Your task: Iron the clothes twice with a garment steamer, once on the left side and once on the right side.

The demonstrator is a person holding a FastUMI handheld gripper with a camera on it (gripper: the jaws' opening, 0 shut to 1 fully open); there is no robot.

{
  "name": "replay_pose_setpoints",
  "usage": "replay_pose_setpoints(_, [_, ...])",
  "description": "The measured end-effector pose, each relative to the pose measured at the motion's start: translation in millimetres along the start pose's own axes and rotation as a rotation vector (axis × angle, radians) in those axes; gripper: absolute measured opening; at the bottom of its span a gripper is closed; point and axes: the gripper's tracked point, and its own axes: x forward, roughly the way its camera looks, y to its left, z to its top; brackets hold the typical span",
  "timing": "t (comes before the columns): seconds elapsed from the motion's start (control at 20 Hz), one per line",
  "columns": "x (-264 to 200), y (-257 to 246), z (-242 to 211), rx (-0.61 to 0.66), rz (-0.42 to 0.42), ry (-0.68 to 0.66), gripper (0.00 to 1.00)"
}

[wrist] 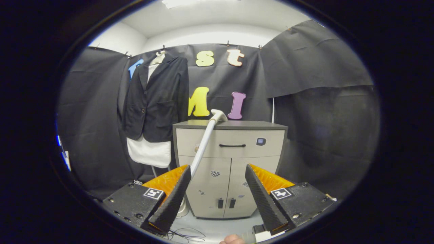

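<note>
Your gripper (pixel 217 189) is spread wide, holding nothing. The garment steamer wand (pixel 206 139) leans on the cabinet (pixel 237 159) just beyond your left finger, its long axis near-upright; the jacket (pixel 157 98) hangs farther left.

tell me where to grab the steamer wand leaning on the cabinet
Grip the steamer wand on its bare slanted tube, below the head resting at the cabinet top. Come straight on with the open gripper, fingers either side: the tube is thin and clear there.
</note>
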Motion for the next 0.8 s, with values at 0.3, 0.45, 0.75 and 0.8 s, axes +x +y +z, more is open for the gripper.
replay_pose_setpoints(0.3, [-0.7,8.1,0.8,-0.010,-0.002,0.021,1.00])
replay_pose_setpoints(0.45, [2.9,27.2,9.0,0.006,0.009,0.025,1.00])
replay_pose_setpoints(0.75, [1.6,69.8,10.0,0.019,-0.017,0.038,1.00])
replay_pose_setpoints(0.8, [0.9,75.7,9.1,0.021,-0.028,0.043,1.00])
